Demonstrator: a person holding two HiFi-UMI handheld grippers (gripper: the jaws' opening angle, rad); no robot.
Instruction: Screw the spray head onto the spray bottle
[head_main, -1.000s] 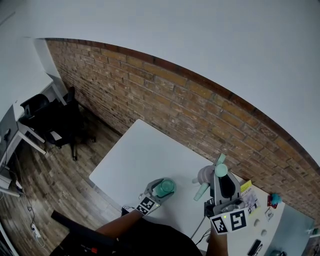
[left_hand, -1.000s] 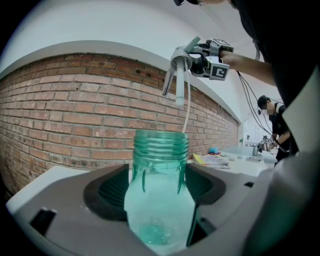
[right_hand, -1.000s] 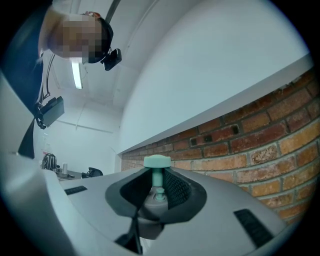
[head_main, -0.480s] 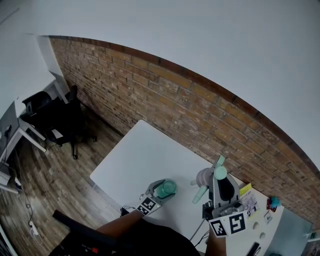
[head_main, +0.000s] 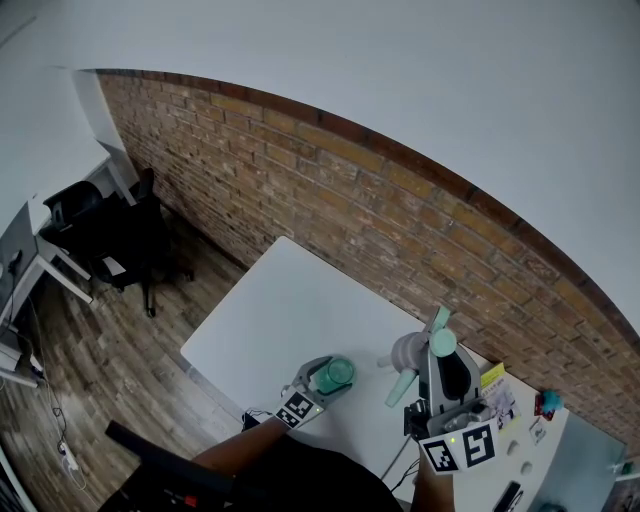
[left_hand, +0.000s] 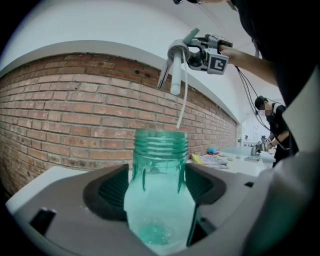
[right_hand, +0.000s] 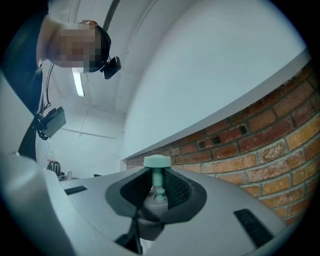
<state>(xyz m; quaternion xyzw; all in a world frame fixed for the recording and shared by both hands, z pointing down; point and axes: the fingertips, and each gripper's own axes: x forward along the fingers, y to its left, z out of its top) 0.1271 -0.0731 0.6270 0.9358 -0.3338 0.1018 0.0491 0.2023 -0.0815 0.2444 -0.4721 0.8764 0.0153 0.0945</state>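
A clear teal spray bottle (head_main: 333, 373) stands upright near the white table's (head_main: 290, 310) front edge, and my left gripper (head_main: 318, 380) is shut on it. In the left gripper view the bottle (left_hand: 159, 195) fills the gap between the jaws, its threaded neck (left_hand: 161, 145) open and bare. My right gripper (head_main: 432, 372) is shut on the grey spray head (head_main: 408, 352), held in the air to the right of the bottle and above it. The head's teal trigger (head_main: 439, 320) points up. Its thin dip tube (left_hand: 182, 100) hangs down just above the neck. In the right gripper view the spray head (right_hand: 157, 180) sits pinched between the pads.
A brick wall (head_main: 330, 200) runs behind the table. Papers and small items (head_main: 500, 395) lie on the table's right end. A black chair (head_main: 110, 245) and a desk stand on the wood floor at far left. Another person (left_hand: 272, 125) is at the far right.
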